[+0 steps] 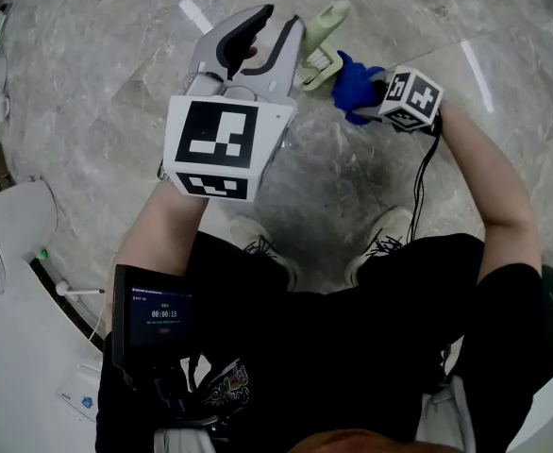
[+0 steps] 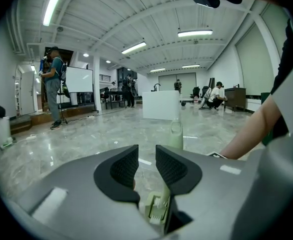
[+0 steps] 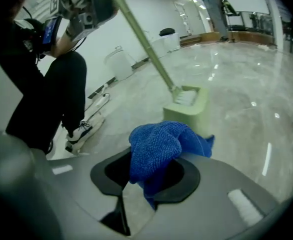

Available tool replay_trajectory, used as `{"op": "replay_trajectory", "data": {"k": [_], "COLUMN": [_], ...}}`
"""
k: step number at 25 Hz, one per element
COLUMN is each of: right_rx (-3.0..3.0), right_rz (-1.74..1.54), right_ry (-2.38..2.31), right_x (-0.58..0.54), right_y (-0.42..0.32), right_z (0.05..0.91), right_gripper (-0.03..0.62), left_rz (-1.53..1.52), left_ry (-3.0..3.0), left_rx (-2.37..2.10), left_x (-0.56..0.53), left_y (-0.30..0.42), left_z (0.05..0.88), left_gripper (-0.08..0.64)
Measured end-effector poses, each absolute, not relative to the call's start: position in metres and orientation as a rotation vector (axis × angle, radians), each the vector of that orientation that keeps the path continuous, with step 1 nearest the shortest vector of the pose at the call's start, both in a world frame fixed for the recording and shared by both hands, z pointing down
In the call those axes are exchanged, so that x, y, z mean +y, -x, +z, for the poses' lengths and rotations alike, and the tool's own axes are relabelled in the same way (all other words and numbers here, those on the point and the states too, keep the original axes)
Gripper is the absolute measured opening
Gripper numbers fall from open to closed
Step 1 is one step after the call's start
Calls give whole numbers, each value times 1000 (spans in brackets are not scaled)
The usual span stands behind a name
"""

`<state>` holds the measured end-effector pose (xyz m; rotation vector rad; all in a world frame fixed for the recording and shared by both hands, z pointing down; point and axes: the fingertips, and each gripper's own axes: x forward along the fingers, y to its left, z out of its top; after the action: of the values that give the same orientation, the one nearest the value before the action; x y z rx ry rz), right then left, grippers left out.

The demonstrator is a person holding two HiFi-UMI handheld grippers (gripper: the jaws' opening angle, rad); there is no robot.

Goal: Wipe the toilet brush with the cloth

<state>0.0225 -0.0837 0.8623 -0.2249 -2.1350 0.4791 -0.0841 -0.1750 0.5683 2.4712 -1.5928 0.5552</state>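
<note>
1. Brush point(image 1: 320, 57), pale green, hangs in the air over the marble floor point(image 1: 97, 55), with its bristle end toward the right gripper point(image 1: 366, 88).
2. Left gripper point(image 1: 262, 26): the fingers stand narrow, clamped on the brush handle.
3. Right gripper: the fingers pinch a bunched blue cloth point(image 1: 355, 83).
4. Cloth sits just beside the bristle end. I cannot tell whether they touch.

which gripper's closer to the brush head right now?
Right. The right gripper, clamped on the cloth, sits just beside the brush head. The left gripper grips the handle far up from the head.
</note>
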Motion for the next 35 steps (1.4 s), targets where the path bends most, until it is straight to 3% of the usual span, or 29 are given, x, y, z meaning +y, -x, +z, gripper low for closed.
{"op": "replay_trajectory", "data": {"k": [4, 10, 13, 18, 25, 30, 35], "right_rx": [-2231, -2424, -2387, -2212, -2130, -2249, -2436], "right_rz": [432, 423, 511, 642, 716, 574, 497], "right_ry": [405, 133, 169, 324, -86, -398, -324], "right_x": [-29, -50, -51, -43, -161, -243, -244], "right_y": [49, 139, 122, 29, -59, -18, 76], "right_z": [835, 821, 832, 858, 875, 847, 810], "right_gripper": [121, 123, 123, 123, 123, 123, 123], "left_rz": [551, 562, 558, 538, 544, 564, 575], "left_ry": [-2469, -2463, -2454, -2465, -2479, -2472, -2462], "left_rx": [-1588, -1598, -1593, -1591, -1570, -1570, -1576], "left_x": [-175, -175, -174, -173, -170, -166, -163], "left_y": [82, 85, 86, 86, 83, 85, 85], "left_z": [566, 569, 571, 568, 570, 574, 578], "left_gripper": [109, 109, 109, 109, 109, 109, 109]}}
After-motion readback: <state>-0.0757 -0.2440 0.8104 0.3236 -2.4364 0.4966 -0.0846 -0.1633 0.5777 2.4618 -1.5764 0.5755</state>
